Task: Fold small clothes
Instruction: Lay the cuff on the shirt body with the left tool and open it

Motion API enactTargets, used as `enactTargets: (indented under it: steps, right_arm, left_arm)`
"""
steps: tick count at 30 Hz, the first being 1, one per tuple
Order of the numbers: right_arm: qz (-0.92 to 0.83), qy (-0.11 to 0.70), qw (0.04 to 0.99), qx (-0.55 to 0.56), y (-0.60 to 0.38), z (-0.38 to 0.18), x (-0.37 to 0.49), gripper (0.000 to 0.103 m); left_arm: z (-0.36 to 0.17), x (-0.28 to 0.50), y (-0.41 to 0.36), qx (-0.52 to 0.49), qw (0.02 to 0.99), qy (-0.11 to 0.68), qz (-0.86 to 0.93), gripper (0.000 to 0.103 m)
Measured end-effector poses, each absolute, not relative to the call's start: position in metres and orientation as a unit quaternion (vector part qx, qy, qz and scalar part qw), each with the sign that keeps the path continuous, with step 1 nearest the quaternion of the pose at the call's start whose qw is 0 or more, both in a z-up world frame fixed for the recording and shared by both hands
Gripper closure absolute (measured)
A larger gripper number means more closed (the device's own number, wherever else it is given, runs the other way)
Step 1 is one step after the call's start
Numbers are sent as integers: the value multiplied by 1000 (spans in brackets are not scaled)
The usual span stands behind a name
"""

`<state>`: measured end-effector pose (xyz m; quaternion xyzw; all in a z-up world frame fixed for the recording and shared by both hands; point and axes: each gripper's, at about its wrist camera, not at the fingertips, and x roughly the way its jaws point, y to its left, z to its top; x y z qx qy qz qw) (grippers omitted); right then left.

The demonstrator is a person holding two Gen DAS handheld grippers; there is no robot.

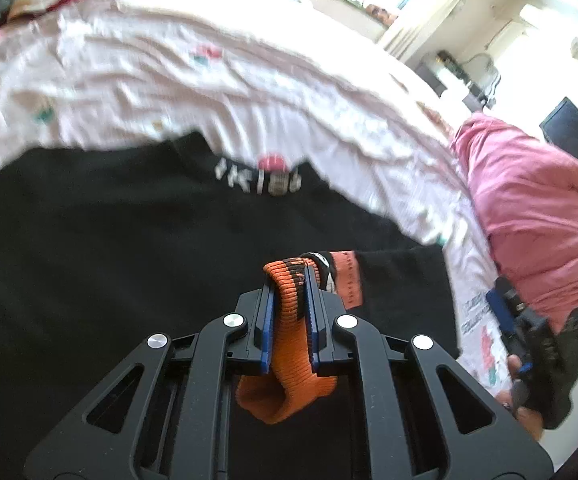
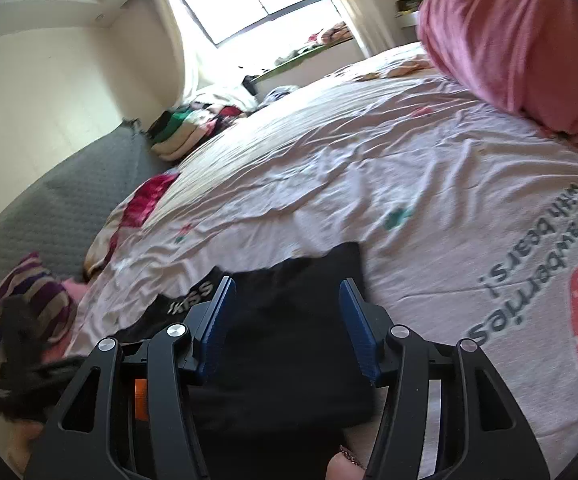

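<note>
Folding has barely begun: the left gripper (image 1: 289,312) clamps an orange ribbed knit sock (image 1: 289,344) above the black printed garment (image 1: 129,260) lying unfolded at the near edge of the pale printed bedsheet (image 1: 209,92), while the right gripper (image 2: 285,324) hangs half-open, holding nothing.

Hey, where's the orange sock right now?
In the left wrist view, the orange sock is clamped in the left gripper, low and center, above the black garment on the bed.

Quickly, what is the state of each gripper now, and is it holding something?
Left gripper: closed on the orange sock.
Right gripper: open, holding nothing, over the black garment.
</note>
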<state>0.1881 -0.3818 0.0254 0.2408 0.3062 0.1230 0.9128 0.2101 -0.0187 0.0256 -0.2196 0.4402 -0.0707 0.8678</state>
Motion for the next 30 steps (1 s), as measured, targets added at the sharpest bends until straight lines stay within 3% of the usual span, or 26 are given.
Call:
enactTargets:
  steps: [9, 30]
  right_arm:
    - [122, 312, 912, 235, -379, 23, 189, 50]
    - [149, 332, 924, 114, -319, 19, 185, 49]
  left_arm:
    - [64, 189, 27, -237, 886, 396, -43, 97]
    - [49, 179, 64, -213, 888, 406, 41, 94]
